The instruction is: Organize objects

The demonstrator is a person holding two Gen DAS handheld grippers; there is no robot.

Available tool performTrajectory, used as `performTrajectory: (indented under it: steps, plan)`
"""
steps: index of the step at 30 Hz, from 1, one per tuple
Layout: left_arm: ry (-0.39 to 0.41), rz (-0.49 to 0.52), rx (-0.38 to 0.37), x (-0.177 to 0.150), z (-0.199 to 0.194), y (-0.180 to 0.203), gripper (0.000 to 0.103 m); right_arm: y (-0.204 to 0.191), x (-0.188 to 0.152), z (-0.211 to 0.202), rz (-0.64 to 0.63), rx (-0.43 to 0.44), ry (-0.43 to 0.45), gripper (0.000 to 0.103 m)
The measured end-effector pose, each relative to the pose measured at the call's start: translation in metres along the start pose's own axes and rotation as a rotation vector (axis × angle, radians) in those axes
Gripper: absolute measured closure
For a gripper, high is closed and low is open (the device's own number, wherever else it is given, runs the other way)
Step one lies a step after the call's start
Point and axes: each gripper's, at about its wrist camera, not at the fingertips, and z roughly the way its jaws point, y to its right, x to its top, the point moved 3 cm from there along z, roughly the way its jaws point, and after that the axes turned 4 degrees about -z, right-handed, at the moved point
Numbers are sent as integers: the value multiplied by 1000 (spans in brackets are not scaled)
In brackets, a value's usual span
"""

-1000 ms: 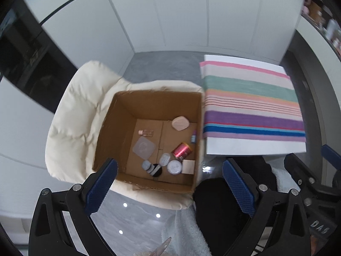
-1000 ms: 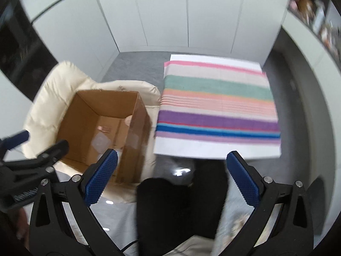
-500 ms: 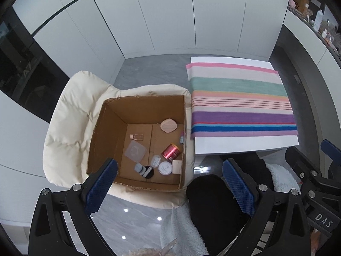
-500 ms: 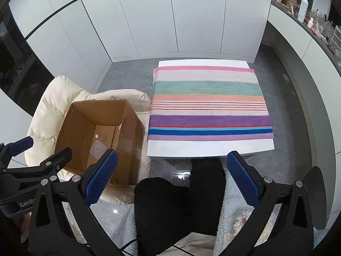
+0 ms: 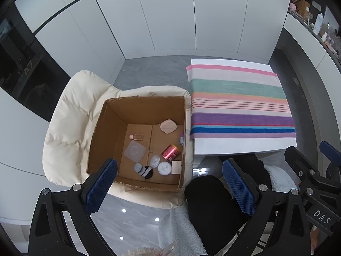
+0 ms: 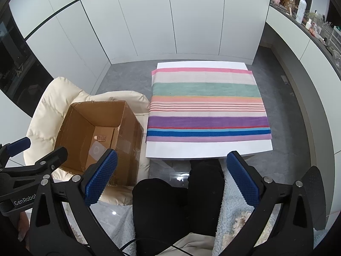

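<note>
Several small cosmetic items lie together on the floor of the cardboard box [image 5: 136, 128], which stands on a cream chair [image 5: 70, 115] left of the table [image 5: 240, 147]. I can see a red tin [image 5: 170, 152], a white round jar [image 5: 164, 168], a pink puff [image 5: 168, 125], a small bottle [image 5: 136, 136], a clear flat lid [image 5: 135, 151] and a black round piece [image 5: 147, 171]; some others are too small to name. On the table lies only a striped cloth [image 6: 207, 104], with nothing on top of it.

How far the task is, I cannot decide from this. All items in the box fits a finished collecting from the table, and it fits equally a moment where they wait to be laid out on the cloth.

Both tongs are wide open and carry nothing. The left gripper [image 5: 168, 183] hangs above the near edge of the box, so the items are just beyond and below its fingertips, the red tin and white jar between the two fingers in its view. The right gripper [image 6: 170, 177] is held over the person's lap, pointing at the near edge of the table; the box is to its left, well apart from it.
</note>
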Motion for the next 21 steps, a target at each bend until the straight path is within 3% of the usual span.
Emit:
performTrajectory:
  steps: [21]
  plan:
    - [19, 6, 16, -2, -8, 2, 3, 2, -2, -3, 1, 2, 9, 0]
